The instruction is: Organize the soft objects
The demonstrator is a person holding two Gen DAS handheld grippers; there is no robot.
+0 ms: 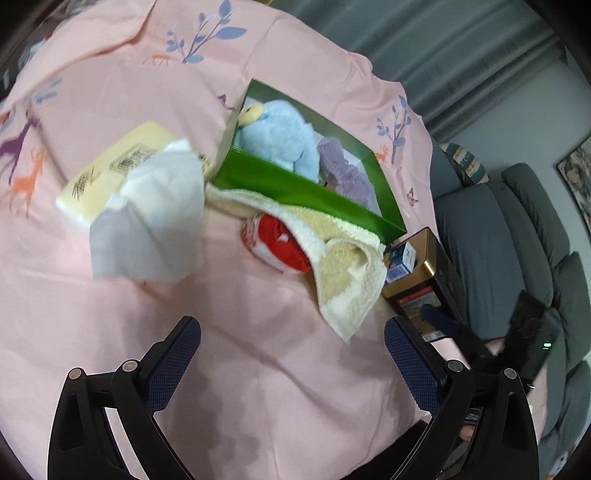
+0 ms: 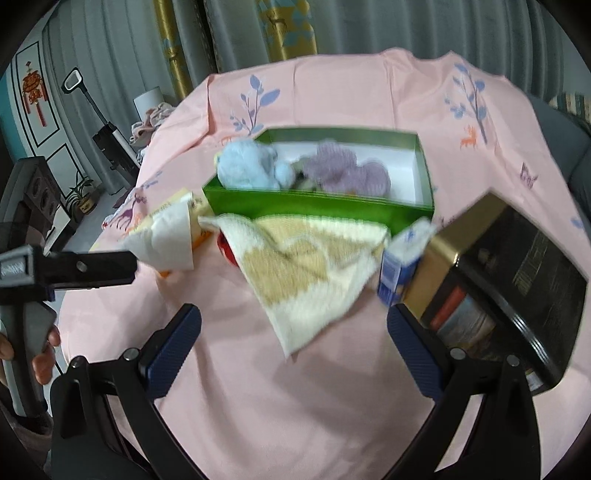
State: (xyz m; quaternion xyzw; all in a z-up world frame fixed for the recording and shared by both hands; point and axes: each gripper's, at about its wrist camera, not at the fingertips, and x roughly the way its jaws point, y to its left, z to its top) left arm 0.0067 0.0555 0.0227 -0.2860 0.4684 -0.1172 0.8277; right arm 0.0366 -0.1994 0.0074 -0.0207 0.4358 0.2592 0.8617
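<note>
A home living room: grey sofa (image 1: 517,236), long curtains (image 2: 369,29), potted plant (image 2: 83,195), red wall ornament (image 2: 33,92).

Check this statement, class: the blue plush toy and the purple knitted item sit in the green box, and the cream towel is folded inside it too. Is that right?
Not quite. The blue plush toy and purple knitted item do sit in the green box, but the cream towel lies outside it, spread on the pink cloth against the box's near wall. The right wrist view shows this.
</note>
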